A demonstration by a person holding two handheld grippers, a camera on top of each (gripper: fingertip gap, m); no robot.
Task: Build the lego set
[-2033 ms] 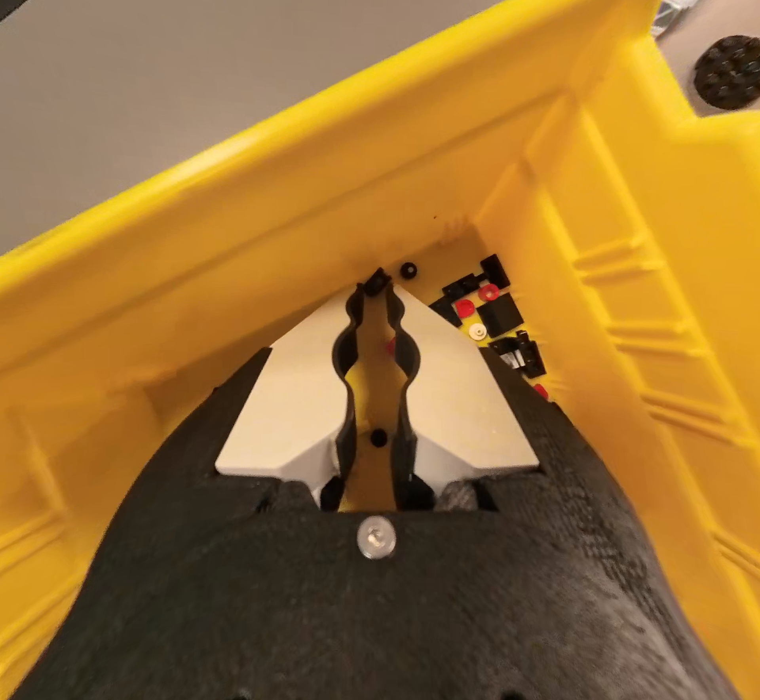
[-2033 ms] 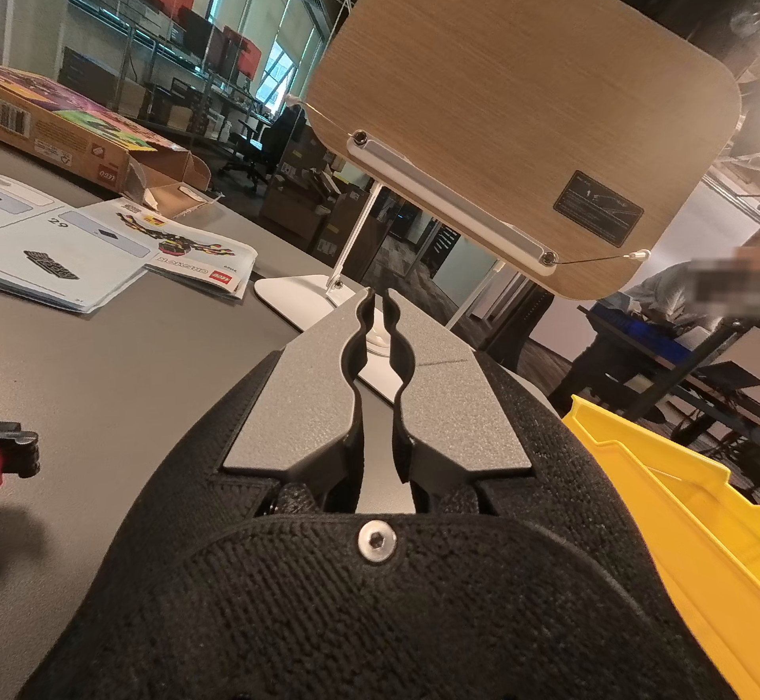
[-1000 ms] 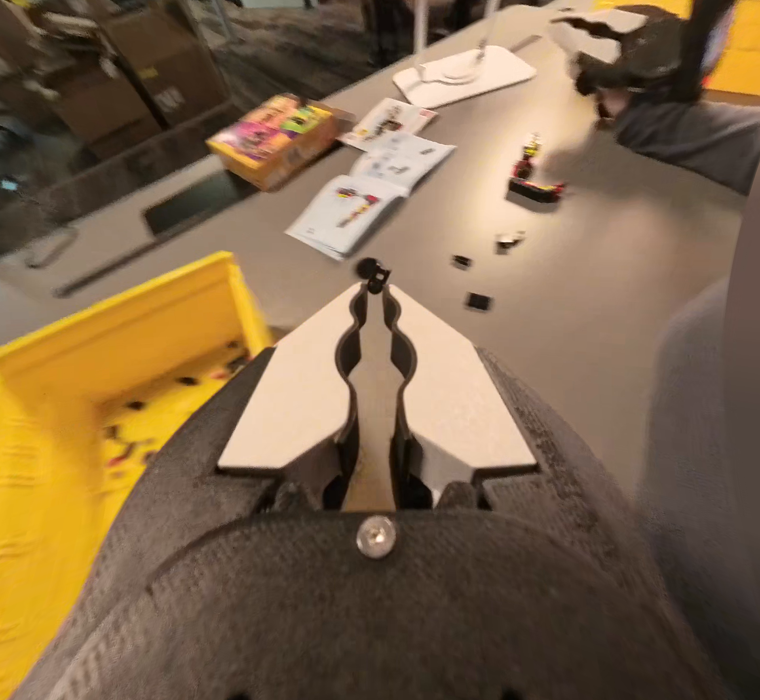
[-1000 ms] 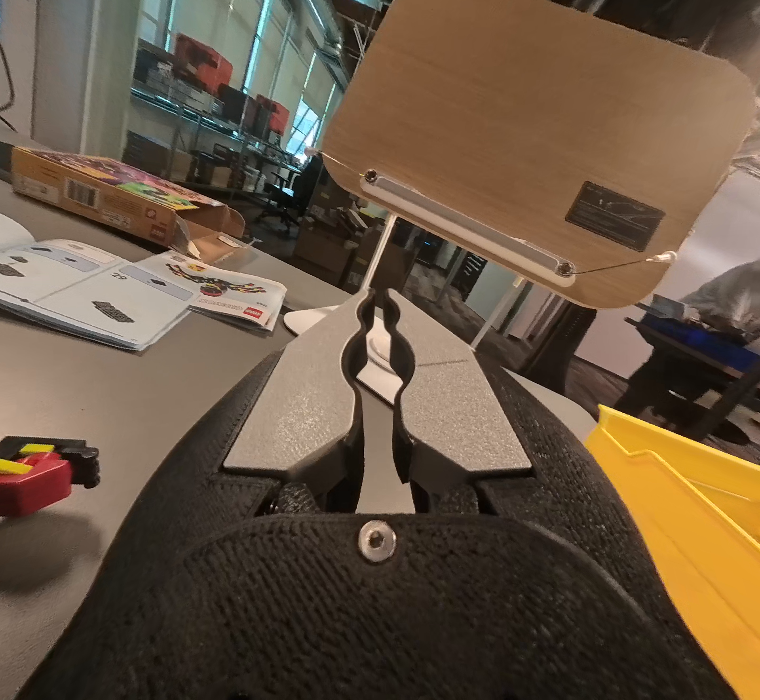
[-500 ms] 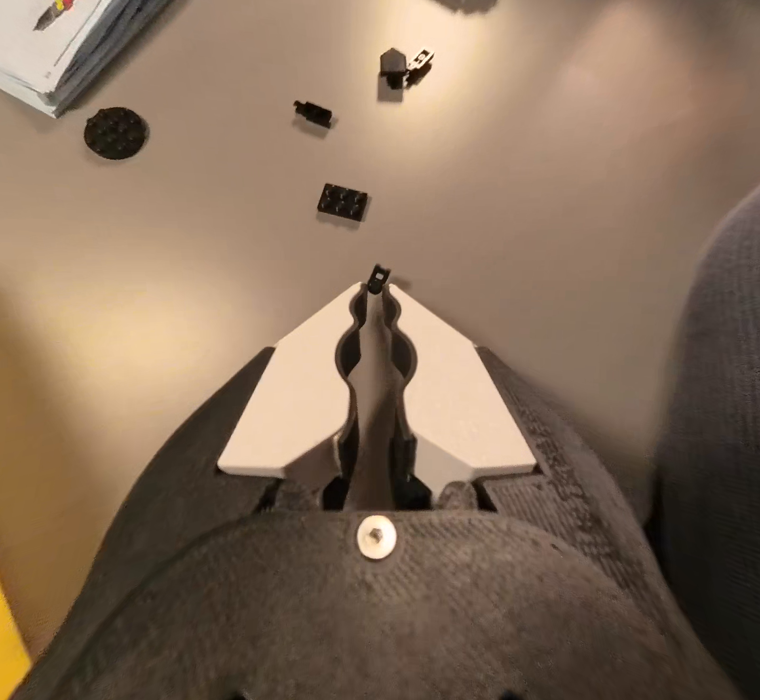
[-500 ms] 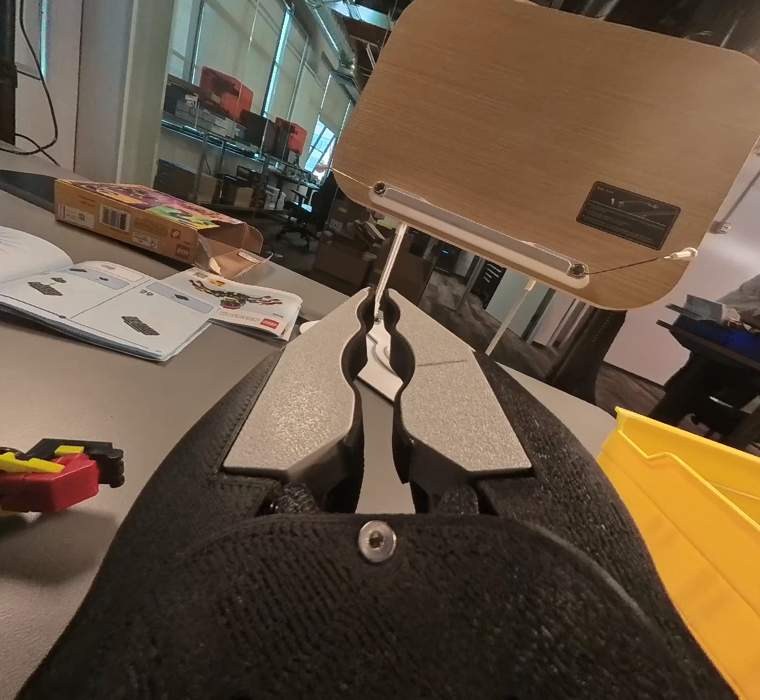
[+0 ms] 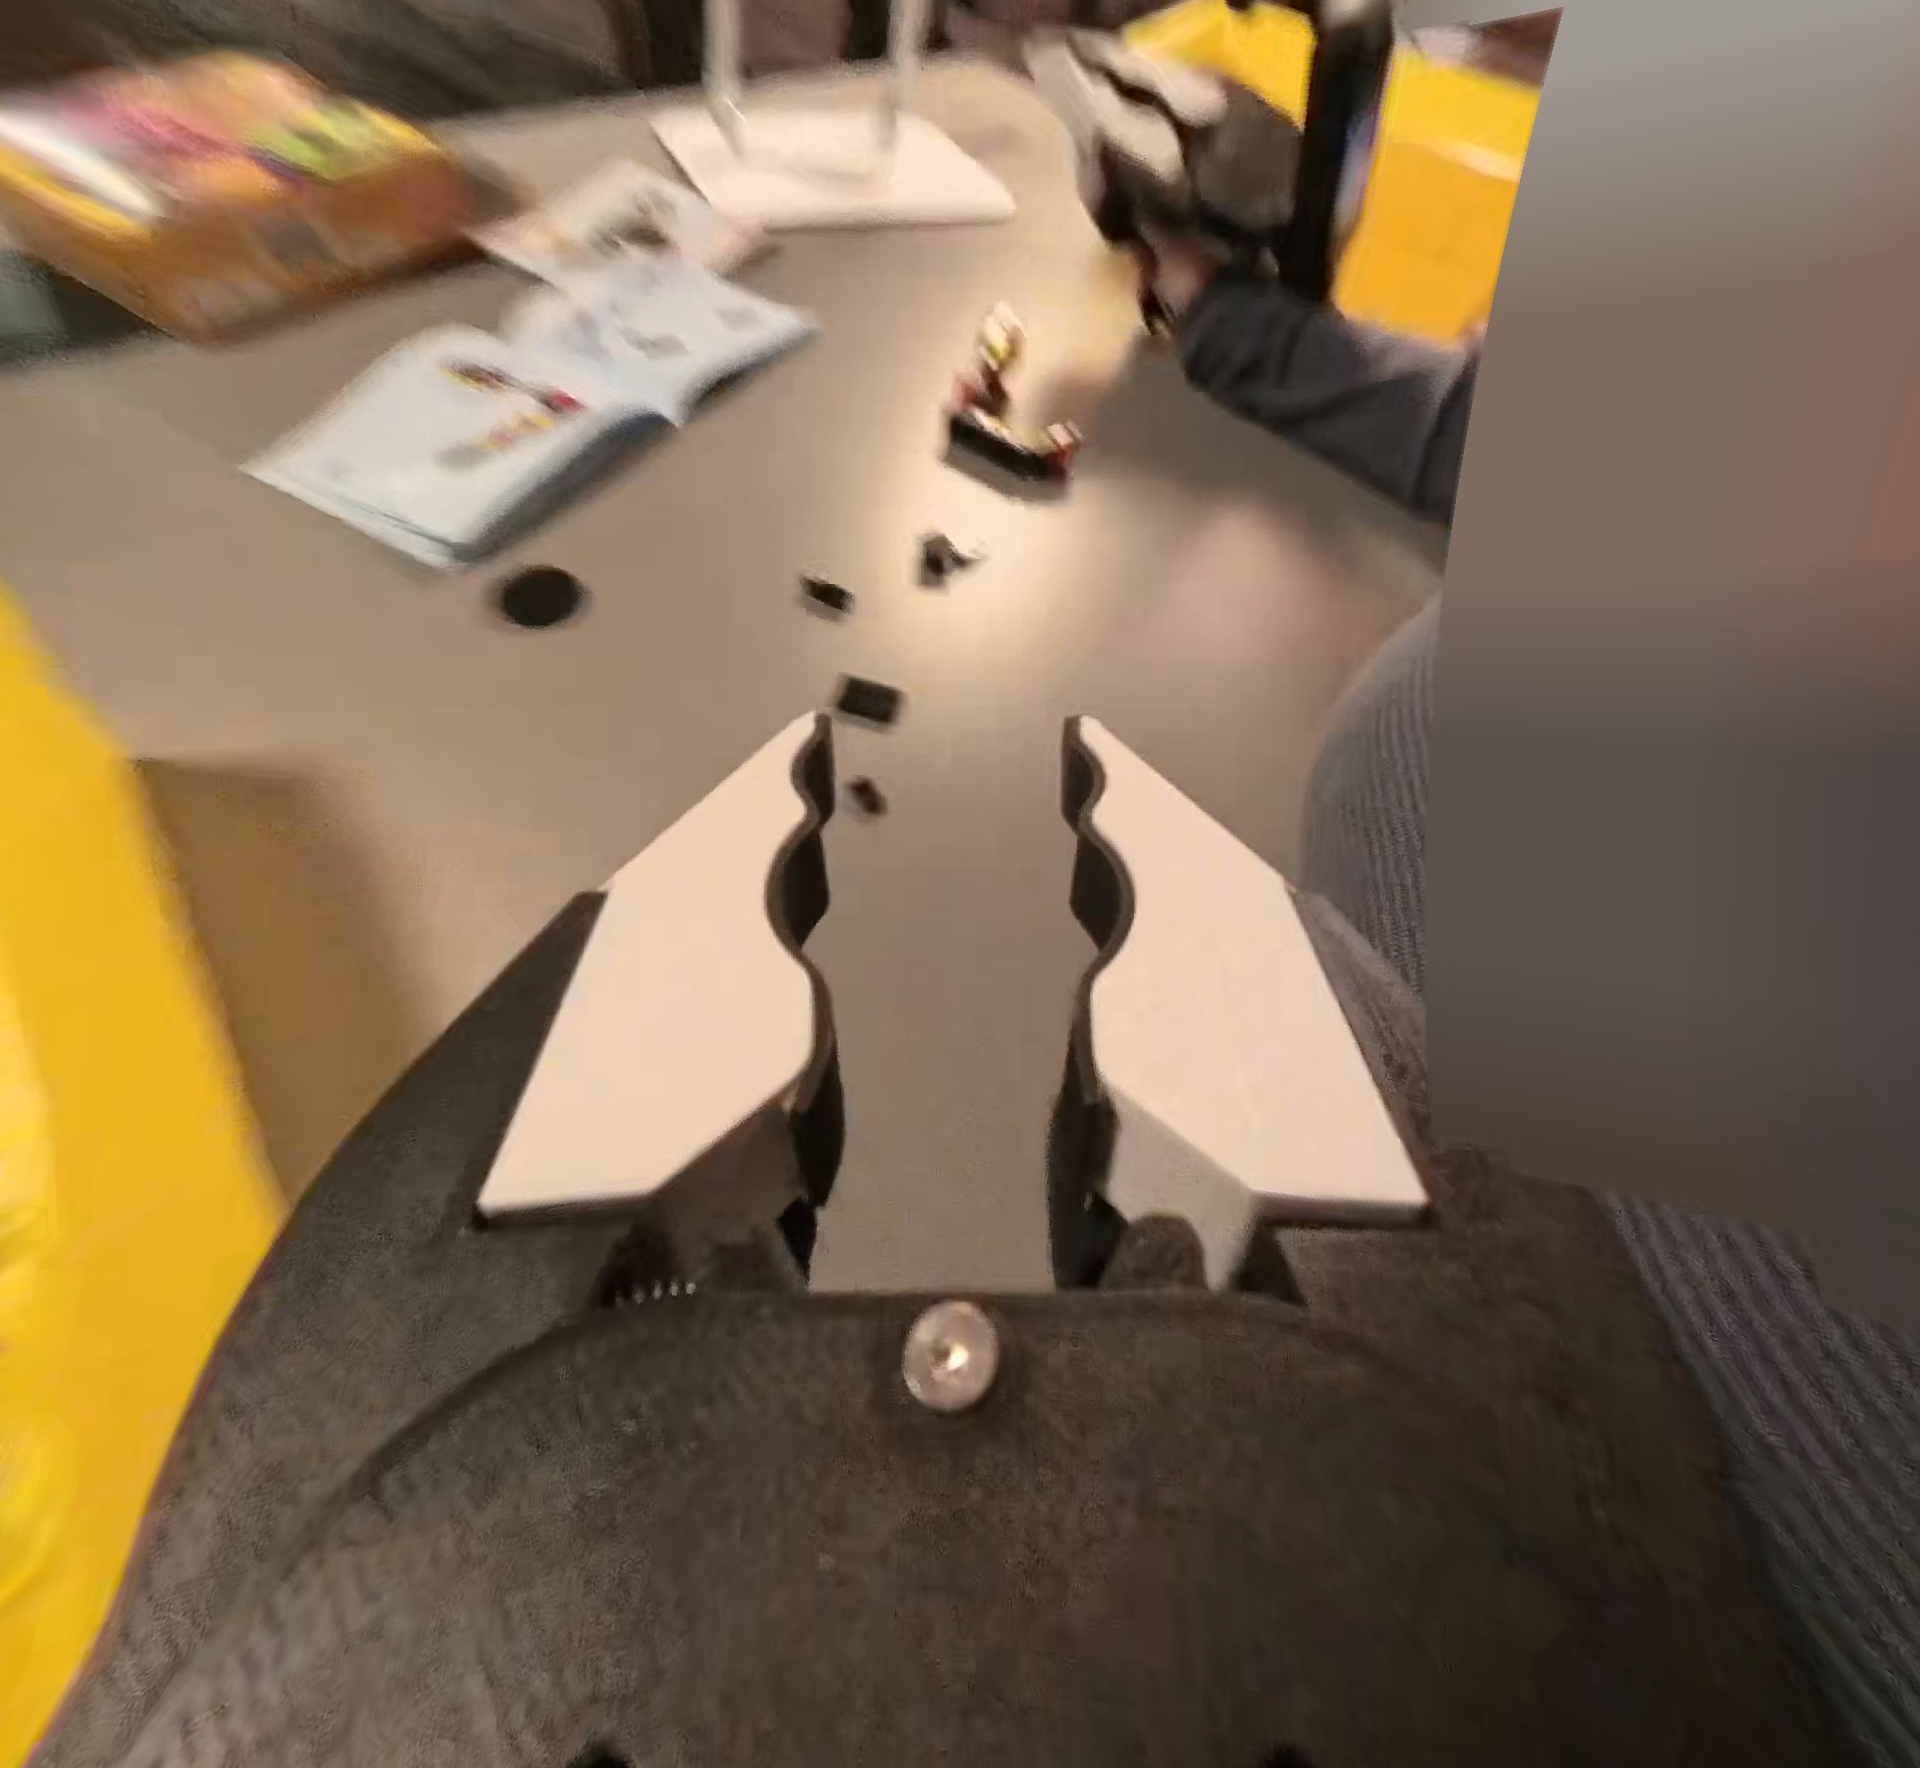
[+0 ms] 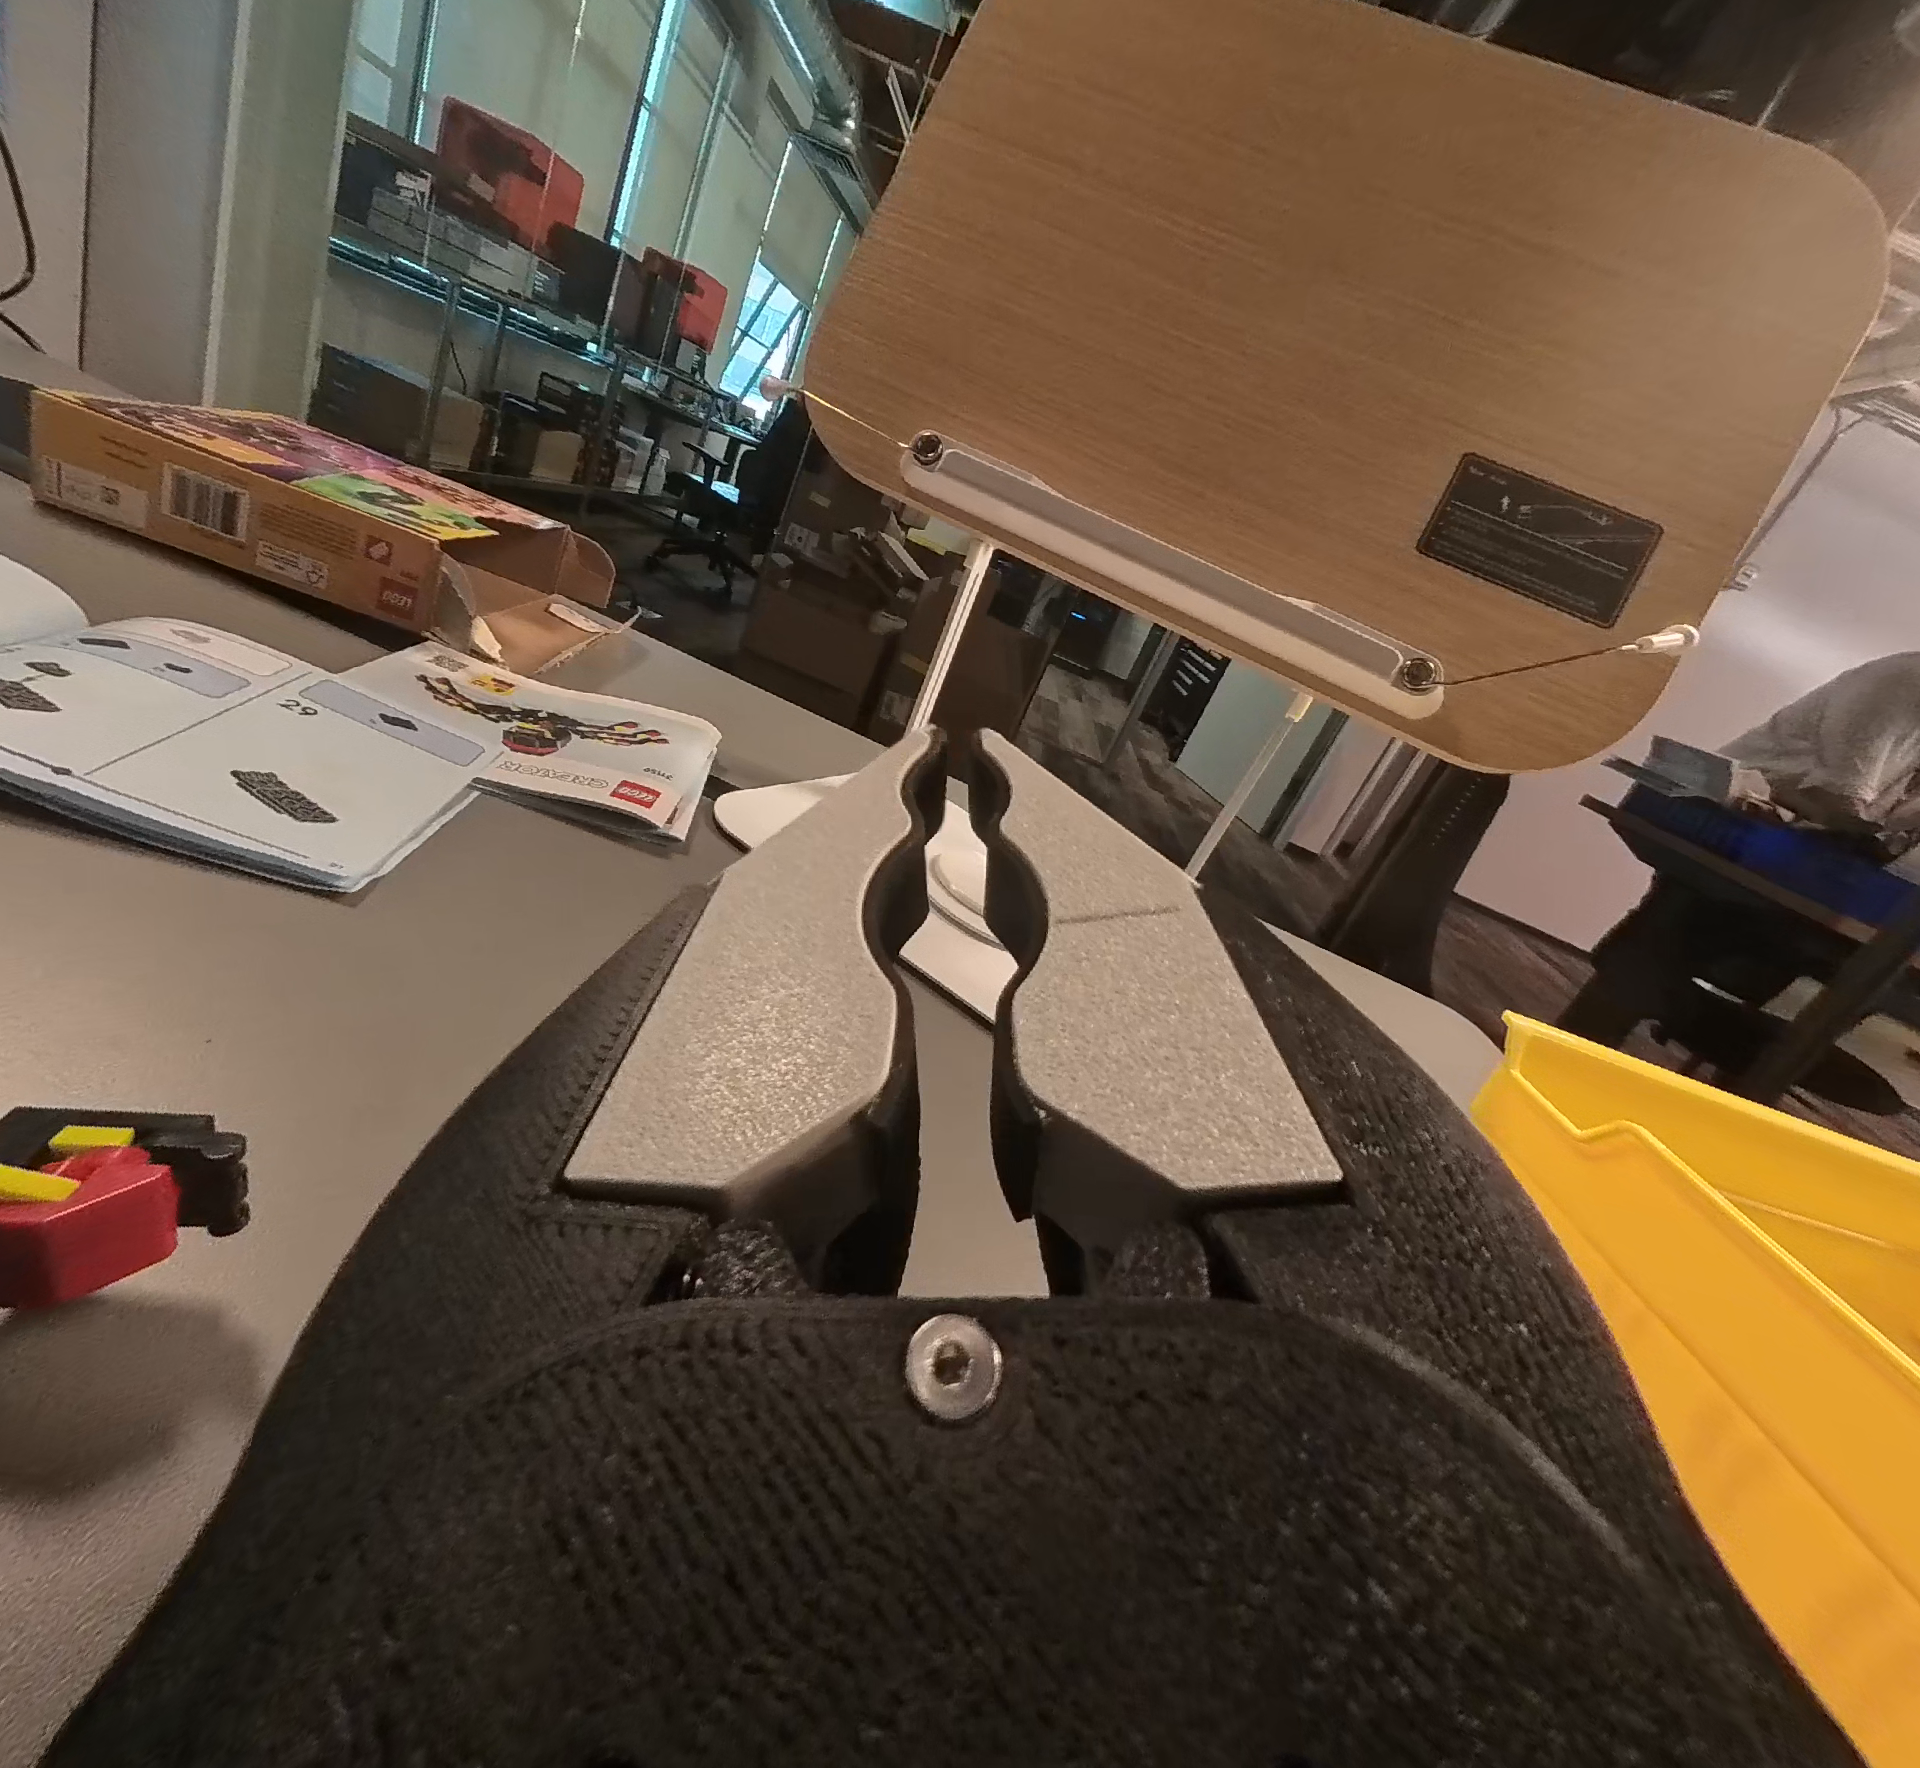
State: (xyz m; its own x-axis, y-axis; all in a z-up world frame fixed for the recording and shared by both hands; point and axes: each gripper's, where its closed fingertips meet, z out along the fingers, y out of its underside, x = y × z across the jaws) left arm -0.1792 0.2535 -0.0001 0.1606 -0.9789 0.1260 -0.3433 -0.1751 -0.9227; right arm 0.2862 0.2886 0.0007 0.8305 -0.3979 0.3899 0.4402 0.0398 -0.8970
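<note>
The partly built lego model (image 7: 1010, 430), black with red and yellow pieces, sits mid-table, with small black pieces (image 7: 869, 702) strewn on the near side. Left gripper (image 7: 948, 731) hovers above them, jaws spread wide and empty. Right gripper (image 8: 962, 739), low near the table's far edge, is nearly closed, grasping nothing

left gripper (image 7: 945, 731) jaws spread wide over grey table (image 7: 1039, 887) | tiny black piece (image 7: 864, 793) lies loose by the 11 o'clock fingertip | black plate (image 7: 869, 702) just beyond | round black piece (image 7: 538, 596) at 10 | open booklet (image 7: 520, 430) farther, 10–11 | partial build (image 7: 1013, 430) at 12 | yellow bin (image 7: 83, 1095) at 9 | view blurred
</note>
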